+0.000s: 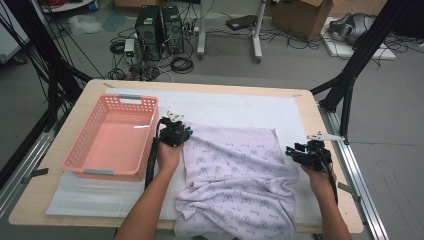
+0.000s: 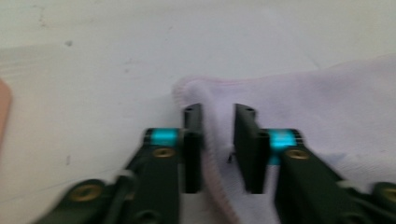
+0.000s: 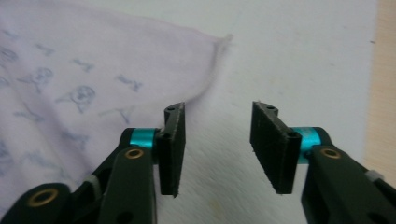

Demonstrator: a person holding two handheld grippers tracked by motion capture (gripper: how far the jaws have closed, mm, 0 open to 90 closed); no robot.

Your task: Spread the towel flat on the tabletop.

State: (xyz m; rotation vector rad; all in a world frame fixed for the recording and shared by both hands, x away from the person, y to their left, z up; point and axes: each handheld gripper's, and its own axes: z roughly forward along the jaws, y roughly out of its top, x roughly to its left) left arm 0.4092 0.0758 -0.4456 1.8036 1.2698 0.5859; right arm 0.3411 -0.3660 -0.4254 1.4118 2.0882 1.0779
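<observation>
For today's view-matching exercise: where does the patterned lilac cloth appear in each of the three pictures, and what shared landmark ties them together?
High view: the lilac cloth lies centre to lower right on the table, right of the pink basket.
Left gripper view: its hemmed corner sits between the left tool's jaws, spreading right.
Right gripper view: it fills the upper left, its corner just above the right tool.
Shared landmark: the white mat under the cloth.

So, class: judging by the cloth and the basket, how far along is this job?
Done: the printed cloth lies on the white mat, rumpled rather than flat. In hand: the left gripper straddles the cloth's hem at its far left corner, jaws apart; the right gripper stands open beside the far right corner, off the cloth. Left: probably any folding, and the pink basket holds nothing.
</observation>
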